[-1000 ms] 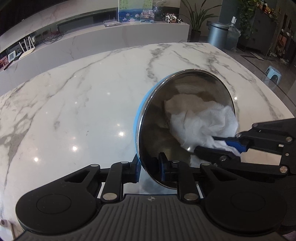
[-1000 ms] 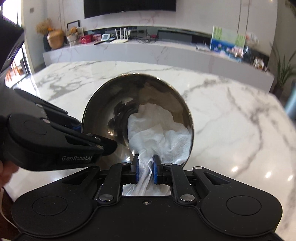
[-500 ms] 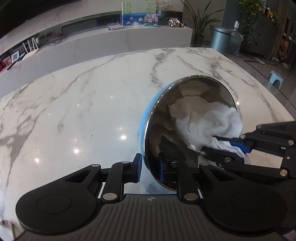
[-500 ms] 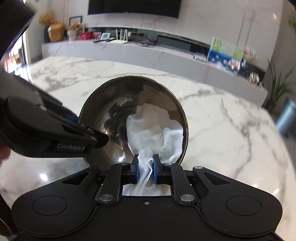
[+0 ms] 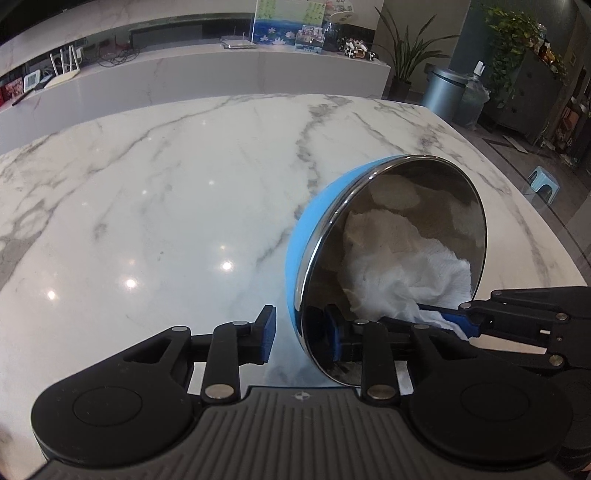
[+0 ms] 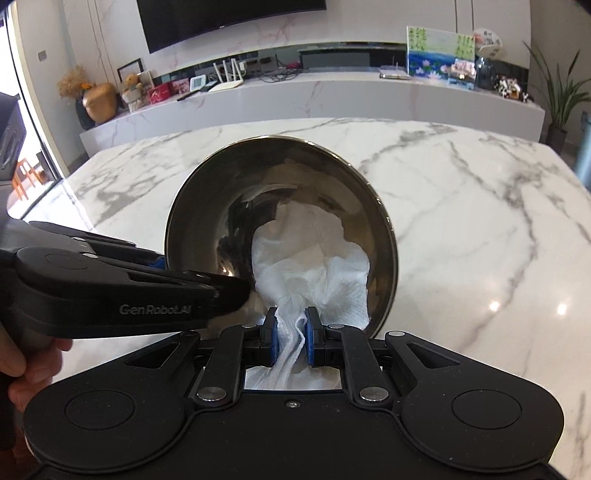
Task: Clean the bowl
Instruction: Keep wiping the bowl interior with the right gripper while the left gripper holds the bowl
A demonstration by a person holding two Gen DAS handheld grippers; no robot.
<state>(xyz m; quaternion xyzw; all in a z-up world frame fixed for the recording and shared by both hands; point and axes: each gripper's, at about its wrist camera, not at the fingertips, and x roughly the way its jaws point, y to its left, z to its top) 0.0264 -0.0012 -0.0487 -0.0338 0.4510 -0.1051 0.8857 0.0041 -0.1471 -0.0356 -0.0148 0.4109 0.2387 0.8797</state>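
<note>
Obs: white, grey-veined marble desk (image 5: 155,206) carries a round bowl, blue outside with a polished steel inside (image 5: 402,206). Bowl is tipped steeply on its edge toward the near side of the desk, mouth facing the right hand-held gripper (image 6: 290,338); blue shell faces away to the left in the left wrist view.

Left hand-held gripper (image 5: 301,338): jaws straddle the lower rim of the bowl, one blue-padded finger outside the blue wall, the other inside the steel cavity. Jaws have just been opening; the outer pad (image 5: 267,334) stands clear of the shell with desk showing in the gap, so the rim lies between the fingers without being pinched. Contact of the inner pad with the steel: cannot tell, reflection confuses it.

Right hand-held gripper: jaws closed down tight on a crumpled white paper towel (image 6: 314,266). Tail of the towel runs back between the blue pads; the bunched bulk lies against the lower inner wall of the bowl, filling much of its lower right portion in the right wrist view.

A person's hand (image 6: 26,365) is wrapped round the left tool's handle at the lower left edge of that view.

Background: long white marble sideboard (image 6: 332,96) behind the desk, dark wall screen (image 6: 229,18) above it
</note>
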